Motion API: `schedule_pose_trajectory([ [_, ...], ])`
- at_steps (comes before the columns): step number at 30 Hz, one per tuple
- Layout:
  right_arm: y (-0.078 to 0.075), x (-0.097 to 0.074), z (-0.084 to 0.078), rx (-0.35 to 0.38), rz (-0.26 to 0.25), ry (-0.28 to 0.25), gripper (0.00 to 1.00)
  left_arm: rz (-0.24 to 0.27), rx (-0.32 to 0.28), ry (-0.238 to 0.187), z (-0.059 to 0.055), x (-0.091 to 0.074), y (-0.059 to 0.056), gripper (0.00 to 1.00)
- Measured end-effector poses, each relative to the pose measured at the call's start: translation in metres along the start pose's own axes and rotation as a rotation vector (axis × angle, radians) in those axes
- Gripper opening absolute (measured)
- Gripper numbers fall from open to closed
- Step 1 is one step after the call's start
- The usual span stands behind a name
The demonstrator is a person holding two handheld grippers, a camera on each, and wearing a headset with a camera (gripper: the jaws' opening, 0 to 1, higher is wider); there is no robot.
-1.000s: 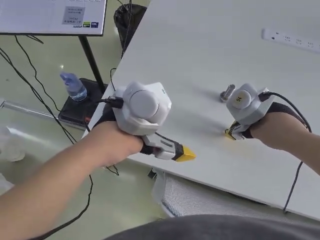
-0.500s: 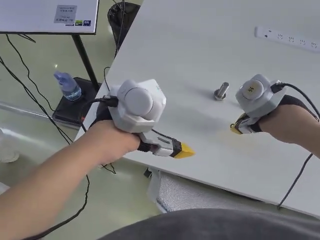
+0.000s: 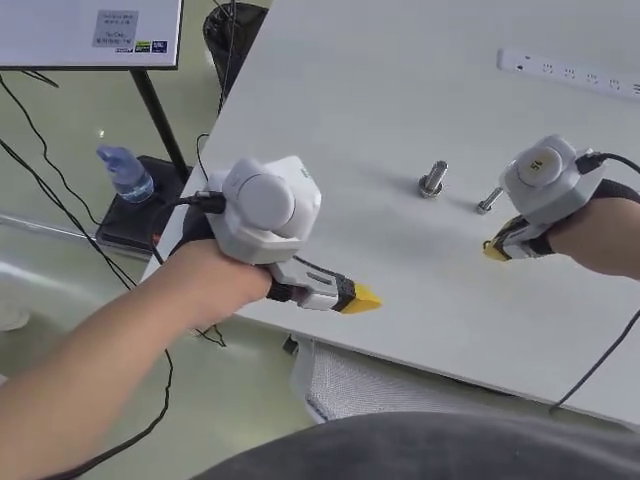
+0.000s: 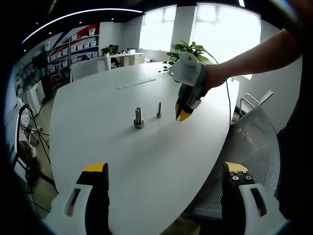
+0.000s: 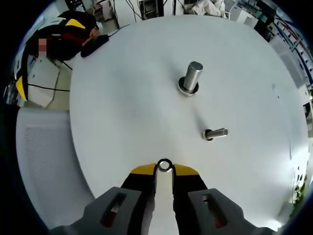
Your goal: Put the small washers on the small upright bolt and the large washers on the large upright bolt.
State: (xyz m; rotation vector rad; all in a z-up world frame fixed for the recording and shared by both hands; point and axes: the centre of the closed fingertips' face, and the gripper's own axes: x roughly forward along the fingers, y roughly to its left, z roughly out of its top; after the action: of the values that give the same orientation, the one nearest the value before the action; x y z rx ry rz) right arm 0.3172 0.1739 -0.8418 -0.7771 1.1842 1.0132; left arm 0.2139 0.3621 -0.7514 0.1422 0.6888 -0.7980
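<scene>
my right gripper [image 5: 165,171] is pinched tight on a washer [image 5: 159,165], the little ring sitting right at the tips. honestly can't tell which size it is. going by the right gripper view, the large bolt [image 5: 190,77] stands at about 12 o'clock from the tips. the small bolt [image 5: 215,133] is nearer, around 2 o'clock. both are on the white table [image 5: 122,98]. in the head view the small bolt sits just beside the large one at its 4 o'clock. the right gripper hangs near the small bolt, at its 5 o'clock, apart from it. my left gripper [image 4: 166,171] has its jaws wide apart over the near side of the table, roughly 7 o'clock from the bolts and well apart from them.
</scene>
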Motion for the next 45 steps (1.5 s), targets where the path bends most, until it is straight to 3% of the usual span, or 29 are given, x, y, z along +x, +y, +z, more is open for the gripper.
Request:
schedule_pose_trajectory([
  [6, -0.013, -0.010, 0.000, 0.042, 0.000, -0.015, 0.13, 0.007, -0.012, -0.004, 0.001, 0.001, 0.001, 0.98],
  [14, -0.035, -0.011, 0.006, 0.035, -0.014, -0.021, 0.13, 0.008, -0.022, -0.003, 0.001, 0.004, 0.000, 0.99],
  [30, -0.050, -0.028, 0.031, 0.024, -0.036, -0.052, 0.13, 0.001, -0.022, 0.008, -0.002, 0.007, 0.000, 0.99],
  [45, -0.061, -0.029, 0.048, -0.007, -0.047, -0.063, 0.13, -0.013, -0.015, 0.019, -0.003, 0.009, -0.001, 0.95],
])
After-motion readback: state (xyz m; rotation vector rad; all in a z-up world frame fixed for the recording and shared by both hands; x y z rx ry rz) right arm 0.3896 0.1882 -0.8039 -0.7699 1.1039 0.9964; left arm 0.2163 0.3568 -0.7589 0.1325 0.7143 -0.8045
